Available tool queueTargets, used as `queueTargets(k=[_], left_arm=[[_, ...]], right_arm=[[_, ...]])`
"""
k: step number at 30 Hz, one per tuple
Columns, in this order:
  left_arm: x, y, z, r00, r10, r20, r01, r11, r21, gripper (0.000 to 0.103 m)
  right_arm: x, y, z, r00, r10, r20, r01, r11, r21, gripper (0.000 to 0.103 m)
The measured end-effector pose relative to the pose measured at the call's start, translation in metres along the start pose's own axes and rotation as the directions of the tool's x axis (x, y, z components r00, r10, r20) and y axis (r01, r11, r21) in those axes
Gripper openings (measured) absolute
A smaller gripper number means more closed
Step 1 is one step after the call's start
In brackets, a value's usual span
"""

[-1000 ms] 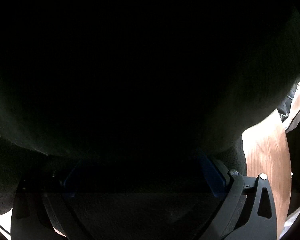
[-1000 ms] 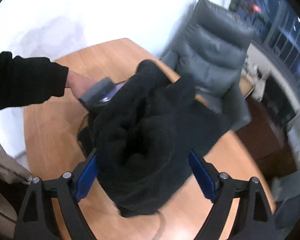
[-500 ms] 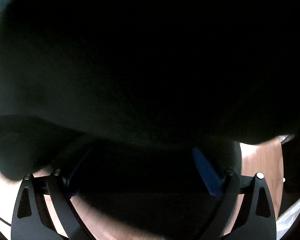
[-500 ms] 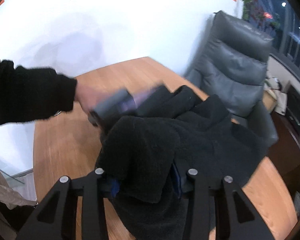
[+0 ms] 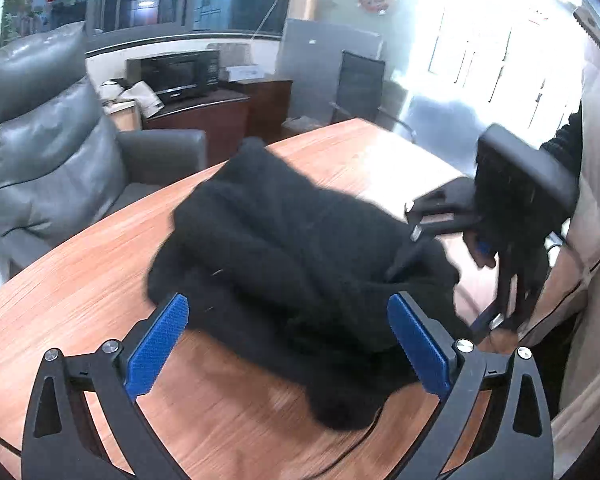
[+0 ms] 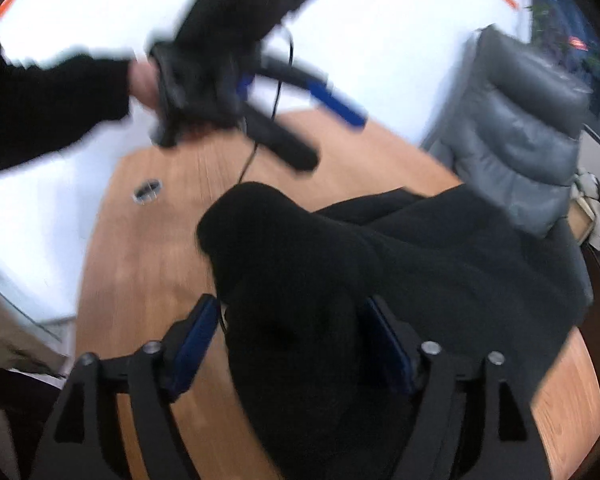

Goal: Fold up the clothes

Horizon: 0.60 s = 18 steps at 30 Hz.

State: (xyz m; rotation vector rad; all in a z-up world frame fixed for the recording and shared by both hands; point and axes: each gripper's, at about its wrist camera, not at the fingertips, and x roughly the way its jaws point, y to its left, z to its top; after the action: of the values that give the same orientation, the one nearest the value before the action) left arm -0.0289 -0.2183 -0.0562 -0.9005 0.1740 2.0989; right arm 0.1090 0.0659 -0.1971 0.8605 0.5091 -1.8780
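A second ago the left camera was buried in black cloth; now it looks out freely, so the left gripper has let go and drawn back from the garment. Its blue pads stand wide apart with nothing between them, hovering just near of the cloth, and the right camera shows the same tool lifted clear above the far end of the table, blurred by motion. The garment is a thick black fleece lying in a rumpled, partly folded heap on the middle of the wooden table, with a grey armchair behind it on the far left. The right gripper has a raised hump of that fleece between its fingers; half a second ago the fingers were drawn tight on the cloth, and now they sit further apart, partly open, with the fabric still filling the gap. Whether they still press on it cannot be told from the blurred frame. Judging by this, one fold has just been laid down and both tools are releasing. The heap looks bulky and uneven, so the fold will probably need smoothing or another pass, and the left tool is free to take a new edge.
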Motion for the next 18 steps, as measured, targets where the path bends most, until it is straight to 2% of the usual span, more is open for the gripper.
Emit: queueTargets(k=[2,3,6,7,8,10,12,14,15,18], left_arm=[[0.032,0.003,0.033,0.995,-0.087,0.045,0.089,0.995,-0.04,0.101],[0.039,-0.003,0.039,0.992,-0.118,0.053,0.121,0.991,-0.052,0.101],[0.054,-0.026,0.037,0.983,-0.175,0.055,0.179,0.981,-0.076,0.103],[0.067,-0.032,0.028,0.99,-0.142,0.003,0.141,0.986,-0.084,0.103],[0.091,-0.03,0.014,0.99,-0.087,-0.108,0.076,0.992,-0.105,0.102],[0.115,-0.022,-0.018,0.979,-0.054,-0.199,0.023,0.987,-0.156,0.102],[0.111,-0.018,-0.034,0.985,-0.024,-0.169,-0.005,0.986,-0.167,0.103],[0.104,-0.014,-0.045,0.987,0.004,-0.159,-0.038,0.976,-0.213,0.103],[0.099,-0.013,-0.046,0.987,0.02,-0.16,-0.059,0.968,-0.242,0.103],[0.08,-0.014,-0.043,0.984,0.072,-0.164,-0.122,0.941,-0.316,0.101]], right_arm=[[-0.026,-0.009,-0.01,0.999,-0.024,0.027,0.024,1.0,0.011,0.091],[-0.036,-0.013,-0.016,0.999,-0.036,0.03,0.036,0.999,0.018,0.091],[-0.028,-0.023,-0.054,0.992,-0.056,-0.115,0.062,0.997,0.05,0.091],[-0.024,-0.021,-0.066,0.987,-0.054,-0.154,0.064,0.996,0.062,0.09],[-0.019,-0.017,-0.079,0.978,-0.092,-0.186,0.105,0.993,0.058,0.09],[-0.012,-0.016,-0.1,0.956,-0.129,-0.264,0.157,0.984,0.09,0.09],[-0.006,-0.022,-0.116,0.928,-0.131,-0.349,0.193,0.969,0.152,0.089],[-0.016,-0.035,-0.132,0.911,-0.129,-0.391,0.24,0.938,0.249,0.088],[-0.026,-0.036,-0.135,0.906,-0.155,-0.393,0.266,0.932,0.245,0.081],[-0.067,-0.031,-0.132,0.93,-0.212,-0.3,0.281,0.936,0.21,0.08]])
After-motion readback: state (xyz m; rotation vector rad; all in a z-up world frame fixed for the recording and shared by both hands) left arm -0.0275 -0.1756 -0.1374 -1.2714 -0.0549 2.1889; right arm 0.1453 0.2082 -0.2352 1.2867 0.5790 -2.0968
